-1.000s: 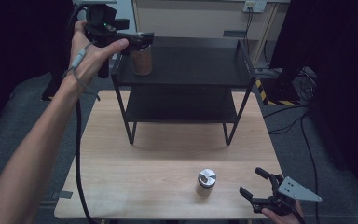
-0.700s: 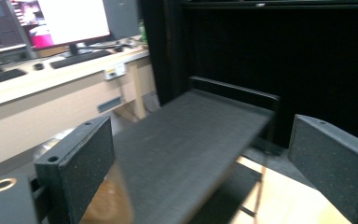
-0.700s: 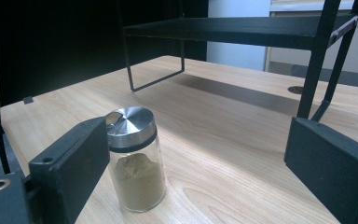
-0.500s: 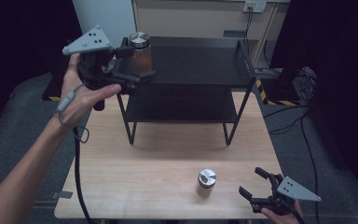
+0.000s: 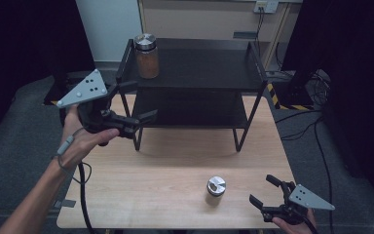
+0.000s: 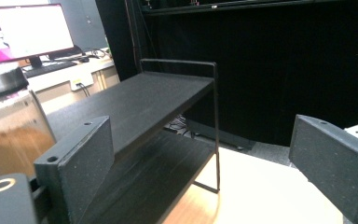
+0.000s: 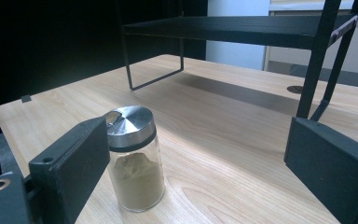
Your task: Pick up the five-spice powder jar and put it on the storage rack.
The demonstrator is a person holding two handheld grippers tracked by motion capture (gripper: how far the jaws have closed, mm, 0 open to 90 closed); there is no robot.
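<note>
A glass jar (image 5: 146,56) with orange-brown contents and a metal lid stands on the left end of the black rack's top shelf (image 5: 199,63). My left gripper (image 5: 141,101) hovers open and empty off the rack's left front corner, below and in front of that jar. Its own view has the jar (image 6: 9,126) blurred at the left, outside the jaws. A smaller jar (image 5: 216,187) of tan powder with a steel lid stands on the wooden table (image 5: 165,165). My right gripper (image 5: 262,190) rests open just right of it. In the right gripper view this jar (image 7: 135,158) sits by the left jaw, untouched.
The two-shelf rack (image 7: 242,25) takes up the back half of the table, with thin legs at its corners. A cable hangs from the left gripper over the table's left edge (image 5: 80,195). Dark floor and curtains surround the table.
My left gripper has drawn away from the jar on the top shelf, moving down and toward the near left. The jar stays on the shelf. The right gripper has not moved.
</note>
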